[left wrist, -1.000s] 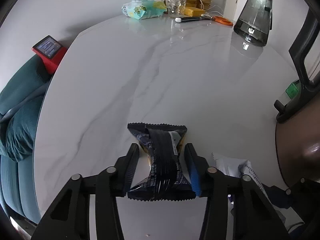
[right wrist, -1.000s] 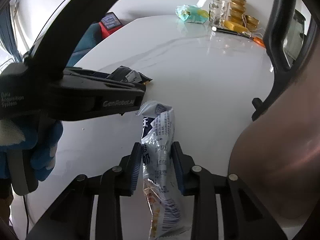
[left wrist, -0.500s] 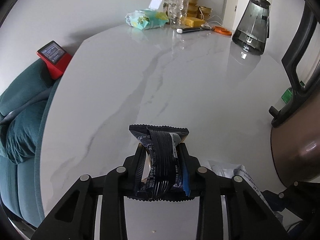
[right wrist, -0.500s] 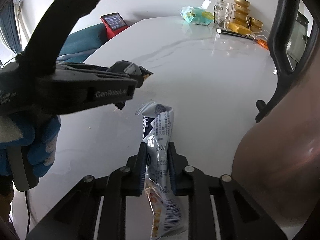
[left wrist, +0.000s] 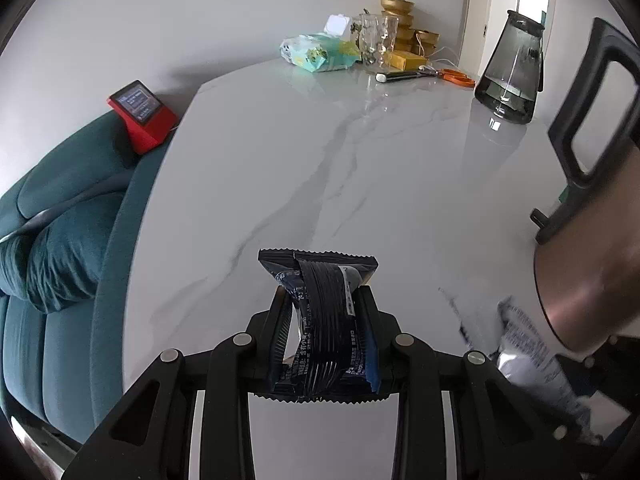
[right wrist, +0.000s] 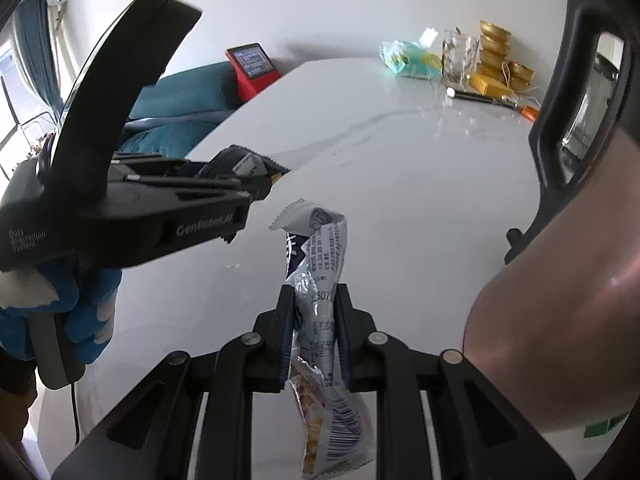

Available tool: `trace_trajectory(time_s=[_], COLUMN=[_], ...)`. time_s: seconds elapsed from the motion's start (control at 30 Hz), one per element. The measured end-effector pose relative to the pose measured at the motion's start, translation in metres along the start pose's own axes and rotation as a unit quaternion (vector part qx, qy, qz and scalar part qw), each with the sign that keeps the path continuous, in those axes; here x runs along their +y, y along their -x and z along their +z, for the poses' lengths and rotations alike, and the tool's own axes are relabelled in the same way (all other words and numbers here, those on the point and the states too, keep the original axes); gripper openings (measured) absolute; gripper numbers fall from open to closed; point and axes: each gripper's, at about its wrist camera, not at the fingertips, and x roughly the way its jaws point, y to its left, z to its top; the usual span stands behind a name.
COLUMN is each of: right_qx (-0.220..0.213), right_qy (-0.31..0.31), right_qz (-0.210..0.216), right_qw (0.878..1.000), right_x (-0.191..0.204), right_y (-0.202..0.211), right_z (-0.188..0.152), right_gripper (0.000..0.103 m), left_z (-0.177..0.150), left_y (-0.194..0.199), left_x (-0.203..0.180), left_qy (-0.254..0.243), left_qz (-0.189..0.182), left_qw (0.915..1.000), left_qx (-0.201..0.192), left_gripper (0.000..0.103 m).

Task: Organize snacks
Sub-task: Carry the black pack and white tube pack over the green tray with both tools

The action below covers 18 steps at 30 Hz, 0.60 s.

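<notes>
Above marble table (left wrist: 400, 184), each gripper clamps a snack packet.

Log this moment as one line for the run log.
left gripper: shut on black snack packet | right gripper: shut on white snack packet | both off marble table

I see even, bright daylight; glare streaks the glossy bench (left wrist: 360, 168) toward 1 o'clock; fisheye bending and black vignette at all edges; motion blur at 4 o'clock.

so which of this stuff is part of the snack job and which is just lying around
In the job: black snack pack in left gripper; silver snack pack in right gripper; brown pot.
Lying about: jug, scissors, glasses, red clock.
</notes>
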Motion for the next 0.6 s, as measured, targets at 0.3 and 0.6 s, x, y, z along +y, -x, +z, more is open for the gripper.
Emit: trace_trajectory(time_s=[0.3,0.6], right_qx=[-0.022,-0.038], right_qy=[0.013,0.023], right_qz=[0.007,0.023], right_qw=[1.000,0.999], right_x=[0.016,0.029], right_y=[0.053,0.111], right_z=[-0.011,-0.043], right_gripper=[0.019,0.019], left_z=[-0.027,-0.068], left_y=[0.054,0.109], left_x=[0.005,-0.014], left_qy=[-0.001,-0.014], left_qz=[0.006,0.003], left_qw=[0.9998,0.9996], left_qx=[-0.018,-0.023], left_gripper=[0.028,0.028])
